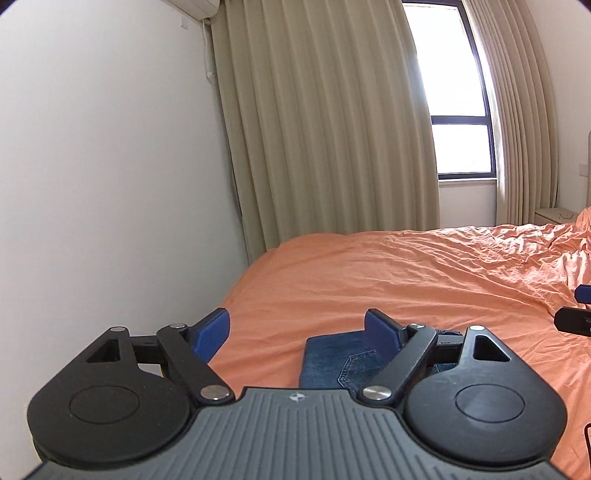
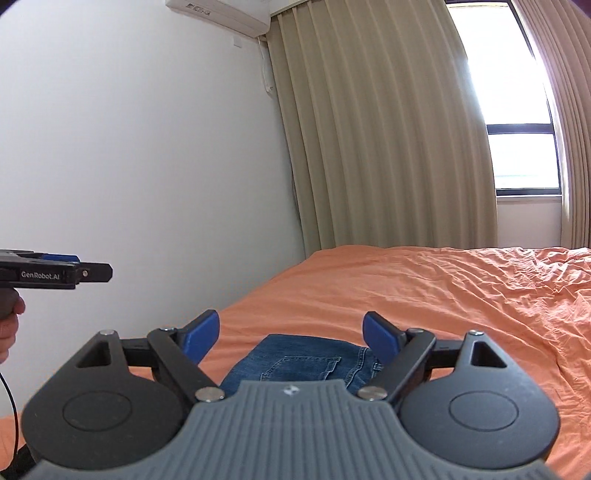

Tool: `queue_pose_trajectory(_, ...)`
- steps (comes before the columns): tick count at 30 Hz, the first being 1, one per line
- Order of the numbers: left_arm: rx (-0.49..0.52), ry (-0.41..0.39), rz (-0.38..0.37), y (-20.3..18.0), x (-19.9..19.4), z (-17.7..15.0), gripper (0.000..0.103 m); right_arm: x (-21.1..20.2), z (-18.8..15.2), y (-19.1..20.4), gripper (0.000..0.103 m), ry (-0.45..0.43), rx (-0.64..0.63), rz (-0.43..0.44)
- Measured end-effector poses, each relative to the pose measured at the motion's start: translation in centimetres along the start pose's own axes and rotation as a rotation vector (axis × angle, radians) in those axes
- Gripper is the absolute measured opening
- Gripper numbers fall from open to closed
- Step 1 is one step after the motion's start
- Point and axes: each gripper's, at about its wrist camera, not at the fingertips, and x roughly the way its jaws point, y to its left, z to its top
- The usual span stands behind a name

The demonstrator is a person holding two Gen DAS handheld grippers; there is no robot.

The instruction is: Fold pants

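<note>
Folded blue denim pants (image 1: 332,360) lie flat on the orange bed sheet, a back pocket facing up; the same pants (image 2: 299,363) show in the right wrist view. My left gripper (image 1: 297,330) hangs above them, jaws wide apart, nothing between its blue pads. My right gripper (image 2: 291,334) is likewise raised over the pants and open, holding nothing. The gripper bodies hide the near part of the pants in both views. The left gripper (image 2: 55,271) appears side-on at the left edge of the right wrist view, held by a hand (image 2: 9,325).
The bed with its wrinkled orange sheet (image 1: 424,273) stretches right and back. A white wall (image 1: 110,166) runs close along its left side. Beige curtains (image 1: 332,129) and a window (image 1: 454,110) stand behind. An air conditioner (image 2: 221,14) hangs high.
</note>
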Motion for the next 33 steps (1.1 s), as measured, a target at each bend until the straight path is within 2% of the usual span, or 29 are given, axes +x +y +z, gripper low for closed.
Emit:
queue_pose_trajectory(3,-0.010,0.007,0.021,-2.0,-0.4,-1.4,0.100,-0.7,-1.1,0.6,0.081,0.005,-0.003,-0.032)
queue_pose_trajectory(6,-0.039,0.046,-0.008,-3.3,0.1,-3.1,0.099,-0.7,-2.0,0.9,0.081,0.024,-0.009,-0.028)
queue_pose_trajectory(10,-0.049,0.095,-0.002,-4.7,1.3,-4.9,0.100,0.6,-3.8,1.2,0.081,0.085,-0.034,-0.090)
queue_pose_trajectory(13,-0.042,0.152,0.031,-5.7,2.5,-6.7,0.099,2.4,-5.6,1.2,0.081,0.165,-0.027,-0.161)
queue_pose_trajectory(17,-0.062,0.255,0.027,-6.1,3.9,-9.4,0.099,4.3,-8.5,1.1,0.081,0.222,-0.016,-0.200)
queue_pose_trajectory(21,-0.051,0.325,0.021,-7.2,5.1,-11.2,0.099,6.5,-10.7,1.0,0.081,0.286,-0.029,-0.265)
queue_pose_trajectory(26,-0.023,0.354,-0.002,-8.5,5.5,-12.1,0.099,7.4,-11.9,0.4,0.081,0.327,-0.011,-0.288)
queue_pose_trajectory(33,-0.009,0.363,-0.017,-9.1,5.5,-11.9,0.099,6.7,-11.7,0.1,0.081,0.317,-0.024,-0.303)
